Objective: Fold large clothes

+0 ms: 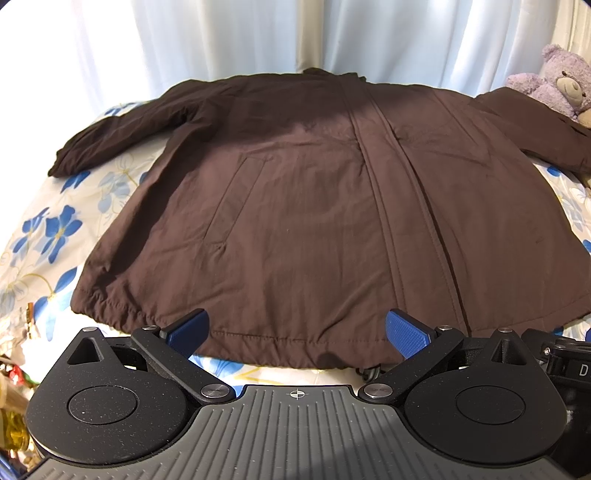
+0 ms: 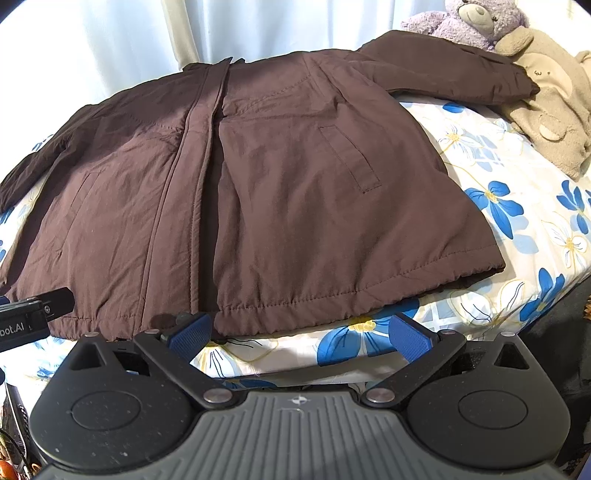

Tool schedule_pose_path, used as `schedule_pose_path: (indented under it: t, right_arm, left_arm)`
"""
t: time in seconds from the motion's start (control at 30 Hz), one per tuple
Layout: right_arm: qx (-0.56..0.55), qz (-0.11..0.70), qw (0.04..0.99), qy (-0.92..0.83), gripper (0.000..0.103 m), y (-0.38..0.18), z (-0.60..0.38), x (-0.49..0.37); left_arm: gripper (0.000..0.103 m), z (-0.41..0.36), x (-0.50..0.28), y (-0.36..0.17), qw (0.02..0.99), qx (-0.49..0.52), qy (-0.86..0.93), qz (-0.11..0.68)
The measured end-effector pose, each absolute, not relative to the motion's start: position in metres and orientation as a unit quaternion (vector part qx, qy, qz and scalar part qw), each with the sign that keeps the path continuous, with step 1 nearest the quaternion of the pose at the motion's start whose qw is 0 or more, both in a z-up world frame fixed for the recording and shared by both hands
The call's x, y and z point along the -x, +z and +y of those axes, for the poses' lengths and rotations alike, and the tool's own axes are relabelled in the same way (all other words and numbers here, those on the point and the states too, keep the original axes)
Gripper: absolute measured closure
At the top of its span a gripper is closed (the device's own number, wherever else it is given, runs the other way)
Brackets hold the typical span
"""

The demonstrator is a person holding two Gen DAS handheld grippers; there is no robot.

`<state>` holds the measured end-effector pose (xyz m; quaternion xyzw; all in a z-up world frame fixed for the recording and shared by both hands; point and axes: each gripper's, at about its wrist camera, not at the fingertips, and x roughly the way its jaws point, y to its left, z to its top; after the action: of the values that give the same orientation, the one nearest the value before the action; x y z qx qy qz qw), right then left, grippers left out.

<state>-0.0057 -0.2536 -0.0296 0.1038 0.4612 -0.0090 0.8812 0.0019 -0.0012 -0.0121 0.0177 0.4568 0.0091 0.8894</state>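
Note:
A dark brown jacket [image 1: 295, 206] lies flat, front up, on a bed with a blue-flowered sheet [image 1: 48, 229]; both sleeves are spread out to the sides. It also shows in the right wrist view [image 2: 266, 192]. My left gripper [image 1: 297, 332] is open and empty, its blue pads just above the jacket's near hem. My right gripper [image 2: 301, 334] is open and empty at the near hem, right of the zipper placket. The left gripper's body [image 2: 26, 321] shows at the left edge of the right wrist view.
A purple teddy bear [image 2: 469, 18] and a beige plush toy [image 2: 550, 92] lie at the far right by the right sleeve. A white curtain [image 1: 258, 33] hangs behind the bed. The bed's near edge drops off below the hem; clutter [image 1: 14, 369] sits low left.

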Motion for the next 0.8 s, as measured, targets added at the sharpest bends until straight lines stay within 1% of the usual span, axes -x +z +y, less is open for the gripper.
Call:
schedule_pose_path:
  t: [0.53,0.63,0.73,0.77,0.8]
  right_arm:
    - [-0.138,0.459,0.878,0.015,0.001,-0.036,-0.259,-0.002]
    - [-0.162,0.410,0.898,0.018,0.001,-0.034,-0.273,-0.008]
    - [-0.180,0.292,0.939,0.010,0.001,-0.026,-0.300,-0.017]
    - [-0.191,0.264,0.945,0.008,0.001,-0.024,-0.313,-0.027]
    - [-0.204,0.258,0.944,0.004,0.001,-0.024,-0.325,-0.039]
  left_arm:
    - [0.000,0.000,-0.018,-0.016,0.884,-0.008,-0.003,0.467]
    - [0.000,0.001,-0.031,-0.014,0.886,0.000,-0.005,0.463]
    - [0.000,0.004,-0.054,-0.010,0.896,0.018,0.002,0.444]
    - [0.000,0.004,-0.062,-0.009,0.899,0.024,0.005,0.438]
    - [0.000,0.005,-0.073,-0.009,0.901,0.030,0.009,0.432]
